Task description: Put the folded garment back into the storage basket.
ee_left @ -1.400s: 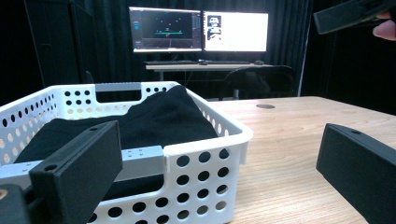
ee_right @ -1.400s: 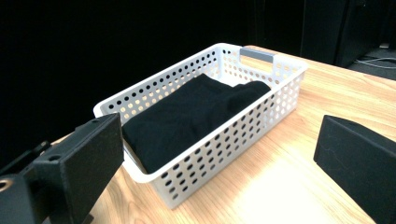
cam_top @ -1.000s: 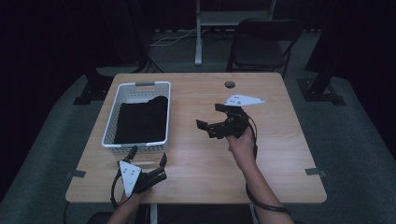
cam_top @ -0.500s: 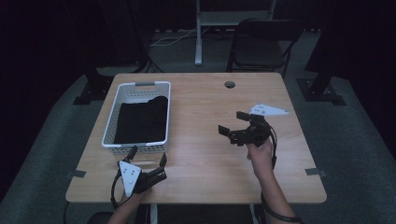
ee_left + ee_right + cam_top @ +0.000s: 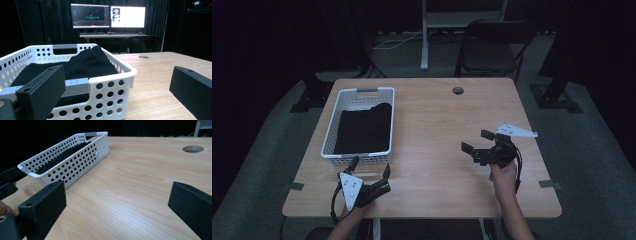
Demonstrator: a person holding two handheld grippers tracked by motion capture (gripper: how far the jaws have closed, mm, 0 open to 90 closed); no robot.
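**Both grippers empty, basket loaded with dark cloth**

Landmark for this report is the white perforated basket (image 5: 359,126). It sits on the left half of the wooden table (image 5: 432,130), its long axis running from my near edge toward the far edge, with the grey-barred handle end pointing away from me. A folded black cloth (image 5: 364,129) lies inside it, stretched along the same axis and filling most of the floor; in the left gripper view the cloth (image 5: 82,62) humps up above the rim toward the far end.

My left gripper (image 5: 371,169) rests on the table just in front of the basket's near short wall, pointing at it. Its jaws stand wide apart and grip nothing; in its own view the near wall of the basket (image 5: 105,86) sits between them, close up.

My right gripper (image 5: 475,142) is held well to the right of the basket, above bare tabletop, aimed leftward across the table toward it. Its jaws are likewise spread wide with nothing between them but wood grain.

A round cable hole (image 5: 457,90) lies beyond the basket's far right corner, near the table's far edge.
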